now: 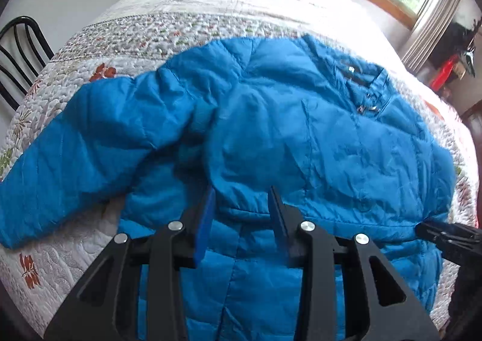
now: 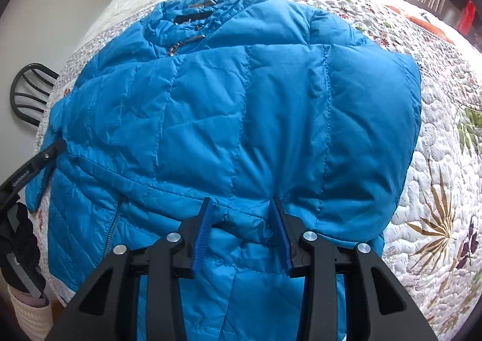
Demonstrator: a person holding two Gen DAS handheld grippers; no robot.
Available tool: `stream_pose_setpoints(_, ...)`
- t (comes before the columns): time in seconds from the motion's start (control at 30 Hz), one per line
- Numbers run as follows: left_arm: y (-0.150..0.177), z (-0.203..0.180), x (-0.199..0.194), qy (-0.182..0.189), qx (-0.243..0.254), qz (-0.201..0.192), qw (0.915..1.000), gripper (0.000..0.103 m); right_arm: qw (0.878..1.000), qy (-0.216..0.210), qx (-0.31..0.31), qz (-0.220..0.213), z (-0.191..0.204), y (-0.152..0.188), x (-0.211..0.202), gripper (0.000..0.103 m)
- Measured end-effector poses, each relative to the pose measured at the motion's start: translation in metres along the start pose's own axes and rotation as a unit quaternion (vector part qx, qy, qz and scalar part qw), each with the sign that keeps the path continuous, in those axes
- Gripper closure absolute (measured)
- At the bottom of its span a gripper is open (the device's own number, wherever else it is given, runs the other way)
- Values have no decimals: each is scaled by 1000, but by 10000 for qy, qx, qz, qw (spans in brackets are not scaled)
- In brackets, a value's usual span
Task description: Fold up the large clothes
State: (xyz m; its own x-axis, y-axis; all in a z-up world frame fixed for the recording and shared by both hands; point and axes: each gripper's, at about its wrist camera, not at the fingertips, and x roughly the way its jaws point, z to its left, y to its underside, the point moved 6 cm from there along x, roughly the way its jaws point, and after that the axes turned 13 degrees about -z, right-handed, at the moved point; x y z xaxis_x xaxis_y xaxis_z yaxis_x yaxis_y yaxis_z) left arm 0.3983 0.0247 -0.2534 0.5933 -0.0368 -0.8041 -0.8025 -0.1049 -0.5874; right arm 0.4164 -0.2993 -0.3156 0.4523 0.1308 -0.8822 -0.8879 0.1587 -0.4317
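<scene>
On the bed's floral quilt (image 1: 75, 48) lies the blue puffer jacket (image 1: 271, 118), one sleeve (image 2: 346, 136) folded across its front. My left tongs (image 1: 242, 193) gape open above its lower half, empty. My right tongs (image 2: 241, 205) are open too, their blue fingertips (image 2: 208, 208) at the folded sleeve's cuff.

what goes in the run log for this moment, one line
task: fold large clothes | blue puffer jacket flat on quilted bed | left gripper jaws open over jacket | right gripper jaws open at folded sleeve edge
</scene>
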Motion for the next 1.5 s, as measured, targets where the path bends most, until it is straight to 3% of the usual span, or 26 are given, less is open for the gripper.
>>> stream_pose_setpoints(0.07,14,3,19,-61,37,194,9998,63,10000,18,1,8,0,1,6,64)
stream_pose_setpoints(0.13,16,3,21,-38,74,95,9999,62,10000,-25,32,10,-2,1,10,64)
stream_pose_setpoints(0.33,10,15,-1,-2,-306,125,9995,61,9986,-417,302,-136,-7,-1,-8,62)
stream_pose_setpoints(0.37,9,21,-8,-29,-370,24,9993,54,9981,-477,326,-234,-9,-1,-16,58)
stream_pose_setpoints(0.4,11,33,-19,-60,-470,-81,9988,41,9981,-447,307,-304,-11,0,-23,56)
stream_pose_setpoints(0.43,13,48,-30,-109,-611,-175,9979,36,9983,-379,268,-358,-14,1,-29,55)
stream_pose_setpoints(0.53,27,107,-52,-513,-1048,-253,9928,34,9983,-280,212,-475,-25,2,-44,54)
stream_pose_setpoints(0.6,45,160,-66,-868,-1533,-225,9841,34,9982,-205,181,-535,-33,1,-50,54)
stream_pose_setpoints(0.67,66,215,-81,-1274,-2085,-228,9694,34,9979,-119,154,-625,-40,-2,-55,54)
stream_pose_setpoints(0.83,121,335,-115,-1894,-3531,-430,9152,36,9968,-143,114,-774,-48,-5,-63,54)
stream_pose_setpoints(0.93,145,379,-123,-1807,-4227,-570,8862,38,9970,-127,173,-745,-51,-5,-61,54)
stream_pose_setpoints(1.0,152,395,-123,-1601,-4523,-695,8746,40,9971,-145,222,-707,-52,-5,-57,54)
stream_pose_setpoints(1.1,150,411,-122,-1461,-4735,-897,8639,40,9974,-80,189,-697,-51,-4,-53,54)
stream_pose_setpoints(1.23,142,423,-118,-1443,-4856,-1056,8557,43,9978,-10,191,-641,-53,-3,-47,54)
stream_pose_setpoints(1.4,137,431,-109,-1578,-4837,-1081,8541,62,9983,95,272,-505,-59,2,-32,54)
stream_pose_setpoints(1.5,133,429,-106,-1581,-4766,-1137,8573,75,9985,197,172,-489,-59,4,-25,54)
